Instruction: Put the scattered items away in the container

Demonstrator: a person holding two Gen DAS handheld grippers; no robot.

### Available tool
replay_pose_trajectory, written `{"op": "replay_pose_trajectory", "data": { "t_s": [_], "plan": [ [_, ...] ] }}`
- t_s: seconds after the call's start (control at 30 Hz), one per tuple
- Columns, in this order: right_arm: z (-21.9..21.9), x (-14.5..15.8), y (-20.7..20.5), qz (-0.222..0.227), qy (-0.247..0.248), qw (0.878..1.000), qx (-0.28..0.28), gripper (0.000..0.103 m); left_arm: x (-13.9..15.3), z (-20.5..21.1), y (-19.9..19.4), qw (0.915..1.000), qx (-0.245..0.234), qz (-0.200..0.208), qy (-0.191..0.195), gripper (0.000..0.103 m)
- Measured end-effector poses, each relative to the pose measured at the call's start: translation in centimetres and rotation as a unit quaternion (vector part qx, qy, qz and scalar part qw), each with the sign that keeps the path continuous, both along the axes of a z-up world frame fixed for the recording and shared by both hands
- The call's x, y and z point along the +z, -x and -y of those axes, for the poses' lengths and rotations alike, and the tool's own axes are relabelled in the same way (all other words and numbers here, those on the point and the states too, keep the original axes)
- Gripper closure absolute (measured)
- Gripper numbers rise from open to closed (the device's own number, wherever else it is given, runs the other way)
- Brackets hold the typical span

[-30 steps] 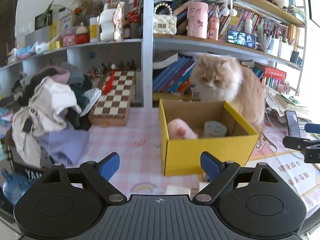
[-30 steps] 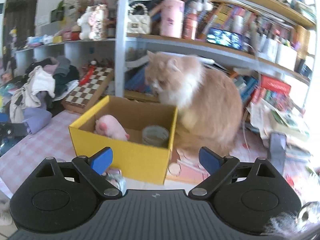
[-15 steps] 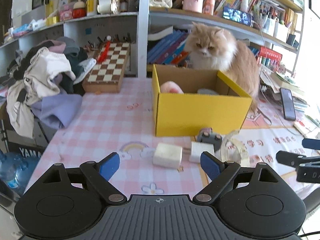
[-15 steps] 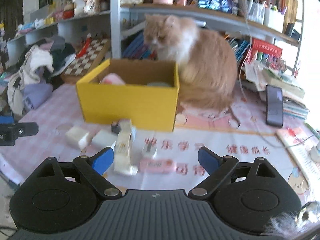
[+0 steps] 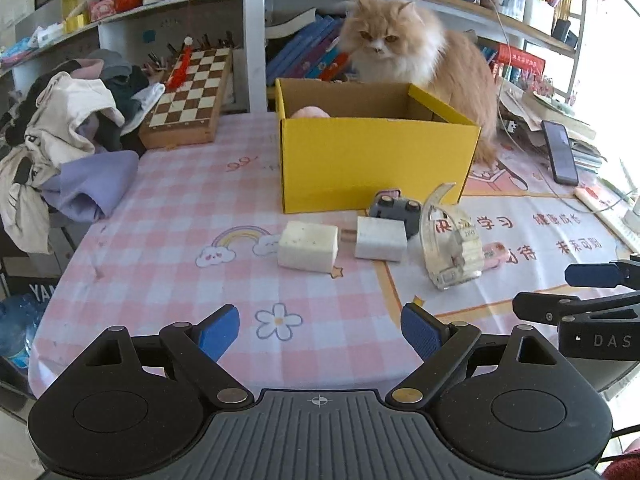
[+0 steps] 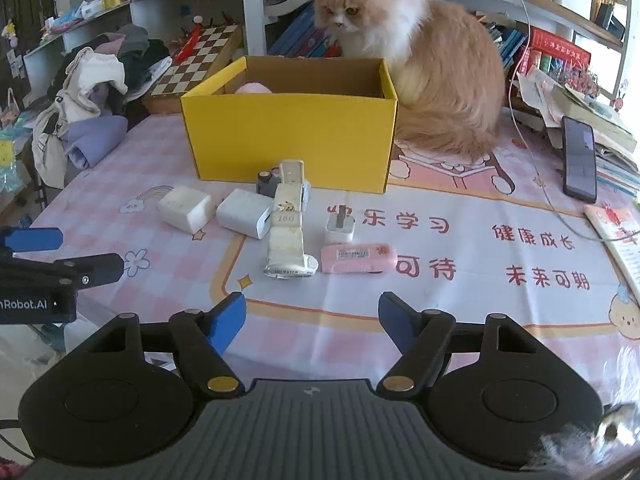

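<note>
The scattered items lie in a tight cluster on the worktop (image 6: 460, 320) just in front of the yellow box (image 6: 292, 140): two white charger blocks (image 6: 185, 209), a grey gadget (image 5: 394, 209) close against the box wall, a watch in its clear stand (image 6: 286, 236), a small white plug (image 6: 340, 229) and a pink case (image 6: 359, 258). A pink soft thing already sits inside the box. Neither tool holds anything: the left hand-held gripper (image 5: 320, 330) hangs spread wide above the checked cloth short of the blocks, and the right hand-held gripper (image 6: 312, 316) is narrowing its jaws with nothing between them, roughly lined up with the watch and the pink case. The main risk is crowding: the watch, plug and case nearly touch, so a finger coming down for one could shove or tip a neighbour, and the tall, narrow watch stand looks easy to topple. Jaws narrowed too early may land on top of the pink case instead of straddling it. The two tools work near each other and could clash over the middle pieces. The cat (image 6: 416, 60) sits right behind the box, looking in; a paw or a sudden move could meet a drop, or scatter things
</note>
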State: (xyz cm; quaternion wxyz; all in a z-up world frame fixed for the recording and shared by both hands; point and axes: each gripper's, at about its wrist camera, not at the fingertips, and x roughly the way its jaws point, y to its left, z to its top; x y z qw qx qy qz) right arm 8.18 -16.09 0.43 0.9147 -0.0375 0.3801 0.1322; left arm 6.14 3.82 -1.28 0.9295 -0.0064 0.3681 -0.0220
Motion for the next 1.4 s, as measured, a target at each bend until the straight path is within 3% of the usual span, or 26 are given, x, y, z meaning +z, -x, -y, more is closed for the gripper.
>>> {"op": "replay_pose_trajectory", "data": {
  "t_s": [0.23,1.4],
  "plan": [
    [-0.4,-0.4,-0.1,-0.02,-0.005,1.0,0.01,0.038,-0.4,0.3,0.0,0.9999,-0.005,-0.013,0.003,0.013],
    [-0.4,-1.2,-1.6,-0.05,0.005,0.999,0.013,0.043,-1.6,1.1,-1.6,0.9988,-0.016,-0.045,0.006,0.013]
  ]
}}
